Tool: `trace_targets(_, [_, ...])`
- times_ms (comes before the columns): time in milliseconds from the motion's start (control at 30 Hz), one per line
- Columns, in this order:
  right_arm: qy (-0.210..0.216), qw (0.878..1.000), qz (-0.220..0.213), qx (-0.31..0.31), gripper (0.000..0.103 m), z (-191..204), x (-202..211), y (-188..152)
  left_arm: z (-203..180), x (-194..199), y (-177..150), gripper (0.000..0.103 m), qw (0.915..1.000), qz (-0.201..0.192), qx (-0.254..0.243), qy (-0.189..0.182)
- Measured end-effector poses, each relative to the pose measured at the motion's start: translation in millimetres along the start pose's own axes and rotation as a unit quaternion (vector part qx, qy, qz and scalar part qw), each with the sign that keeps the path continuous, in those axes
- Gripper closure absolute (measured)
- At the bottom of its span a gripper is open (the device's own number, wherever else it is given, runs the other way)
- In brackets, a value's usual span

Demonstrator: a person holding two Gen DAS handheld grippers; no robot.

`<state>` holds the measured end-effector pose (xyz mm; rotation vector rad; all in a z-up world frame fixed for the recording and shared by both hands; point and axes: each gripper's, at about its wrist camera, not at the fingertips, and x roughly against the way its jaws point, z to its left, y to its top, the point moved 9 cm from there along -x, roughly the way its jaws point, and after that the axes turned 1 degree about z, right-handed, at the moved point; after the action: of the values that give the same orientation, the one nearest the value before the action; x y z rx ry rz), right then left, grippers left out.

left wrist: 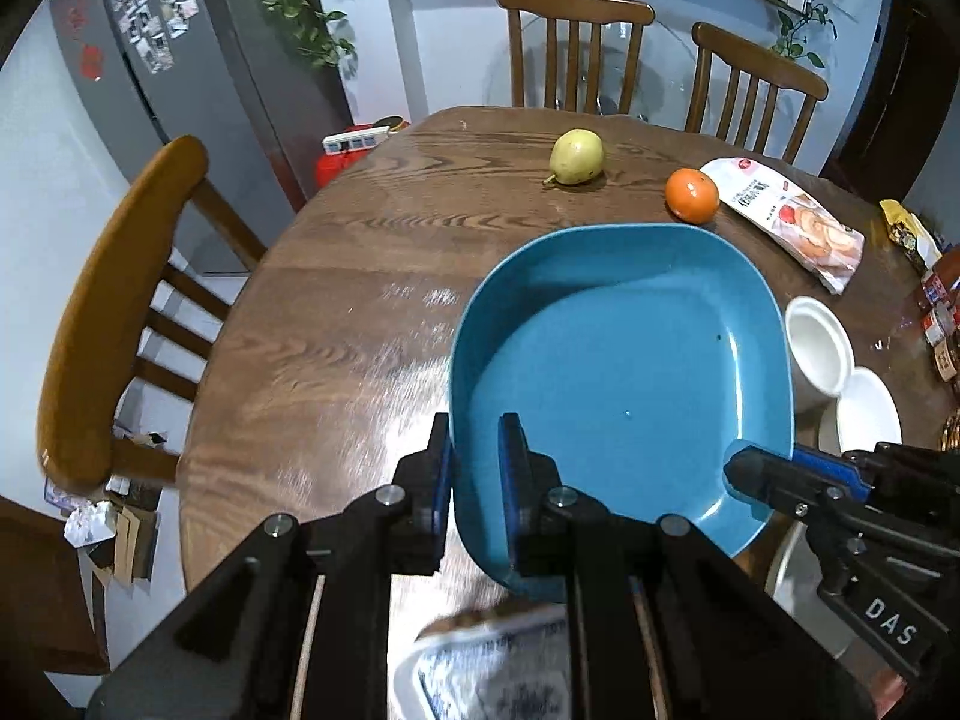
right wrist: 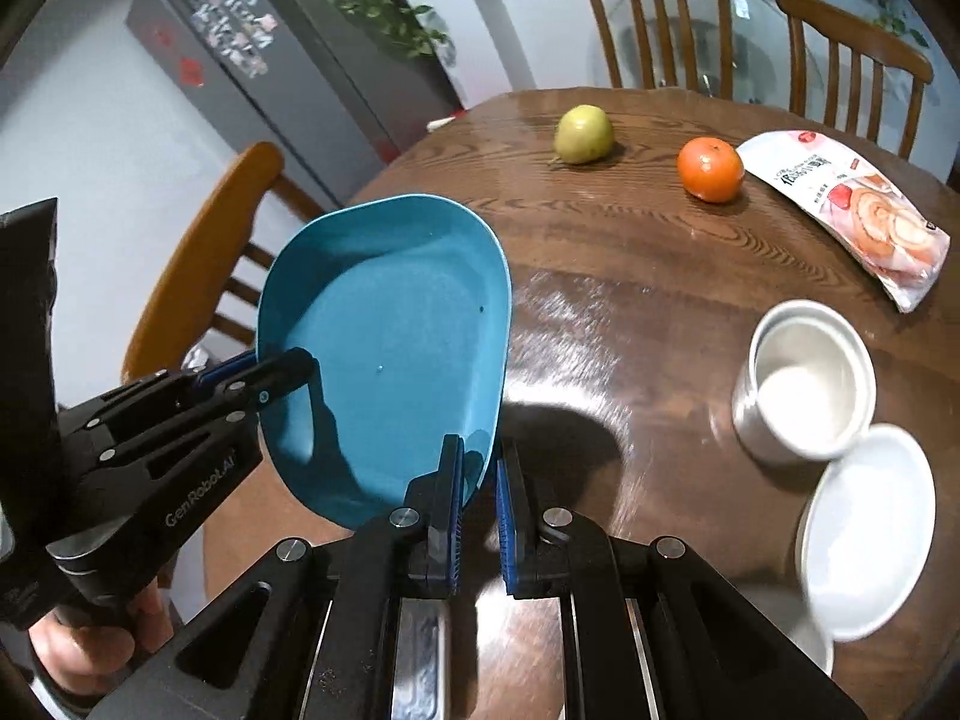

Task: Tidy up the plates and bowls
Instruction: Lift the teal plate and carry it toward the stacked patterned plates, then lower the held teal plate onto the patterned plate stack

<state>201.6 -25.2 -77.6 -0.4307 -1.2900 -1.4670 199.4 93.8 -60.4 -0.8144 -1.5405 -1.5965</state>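
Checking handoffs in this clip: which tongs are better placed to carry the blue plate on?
Left. The left tongs straddle the blue plate's rim; the right tongs only meet its edge.

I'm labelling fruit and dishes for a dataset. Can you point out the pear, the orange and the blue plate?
Yellow-green pear (left wrist: pixel 576 156), left wrist view, middle of its skin.
Round orange (right wrist: pixel 710 170), right wrist view, centre of the fruit.
Blue square plastic plate (left wrist: pixel 630 360), left wrist view, bare flat inside.
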Motion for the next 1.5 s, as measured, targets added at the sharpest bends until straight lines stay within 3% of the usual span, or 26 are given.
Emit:
trace_targets(400, [0.022, 0.999, 0.012, 0.044, 0.092, 38, 24, -67, 14, 34, -71, 0.09, 0.9992, 0.001, 0.037, 0.018])
trace_targets(800, [0.032, 0.996, 0.057, 0.062, 0.091, 49, 6, -125, 19, 20, -132, 0.09, 0.9971, 0.037, 0.058, 0.031])
trace_targets(1500, [0.004, 0.99, 0.107, 0.091, 0.09, 52, -26, -163, 22, -7, -175, 0.089, 0.994, 0.085, 0.06, 0.033])
